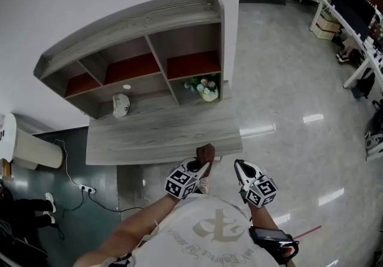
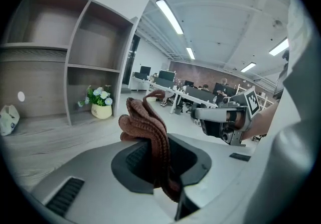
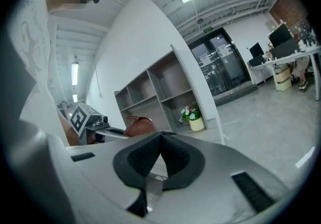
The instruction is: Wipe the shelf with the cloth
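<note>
near grey shelf [image 1: 161, 131], left tool [image 2: 153, 160] clamps cloth [image 2: 143, 120]; right tool [image 3: 159, 140] closed, empty.

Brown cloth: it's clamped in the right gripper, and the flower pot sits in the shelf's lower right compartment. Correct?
One slip: the brown cloth is clamped in the left gripper, as the left gripper view shows; the right gripper is shut on nothing. The flower pot does sit in the shelf's lower right compartment.
</note>
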A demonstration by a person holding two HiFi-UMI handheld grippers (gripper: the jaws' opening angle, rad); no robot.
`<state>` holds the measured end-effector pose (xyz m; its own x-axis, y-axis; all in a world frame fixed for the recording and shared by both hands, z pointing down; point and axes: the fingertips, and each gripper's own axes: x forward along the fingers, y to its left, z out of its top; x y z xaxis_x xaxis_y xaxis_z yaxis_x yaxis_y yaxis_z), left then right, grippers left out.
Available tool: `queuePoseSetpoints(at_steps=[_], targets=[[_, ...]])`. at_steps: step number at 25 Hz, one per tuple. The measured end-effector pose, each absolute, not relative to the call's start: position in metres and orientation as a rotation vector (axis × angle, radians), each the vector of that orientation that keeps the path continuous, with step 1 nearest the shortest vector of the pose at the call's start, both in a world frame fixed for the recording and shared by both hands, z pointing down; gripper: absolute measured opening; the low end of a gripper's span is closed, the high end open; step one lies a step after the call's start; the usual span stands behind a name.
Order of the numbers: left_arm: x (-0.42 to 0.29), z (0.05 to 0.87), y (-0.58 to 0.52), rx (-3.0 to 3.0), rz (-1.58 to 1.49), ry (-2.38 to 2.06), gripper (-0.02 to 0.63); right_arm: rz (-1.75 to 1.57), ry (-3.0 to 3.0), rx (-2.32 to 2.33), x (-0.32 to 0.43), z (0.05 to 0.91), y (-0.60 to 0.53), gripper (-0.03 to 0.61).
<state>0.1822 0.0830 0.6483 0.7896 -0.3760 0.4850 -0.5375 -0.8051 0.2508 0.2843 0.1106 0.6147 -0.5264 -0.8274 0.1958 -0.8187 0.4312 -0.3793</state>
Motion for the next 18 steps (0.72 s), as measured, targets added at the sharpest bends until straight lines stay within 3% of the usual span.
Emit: queuePoseSetpoints(at_steps=[18], targets=[[0.174, 0.639, -0.052, 2.609, 0.492, -0.650, 0.071, -0.644, 2.648, -1.670, 0.280, 0.600, -0.008, 0.005]])
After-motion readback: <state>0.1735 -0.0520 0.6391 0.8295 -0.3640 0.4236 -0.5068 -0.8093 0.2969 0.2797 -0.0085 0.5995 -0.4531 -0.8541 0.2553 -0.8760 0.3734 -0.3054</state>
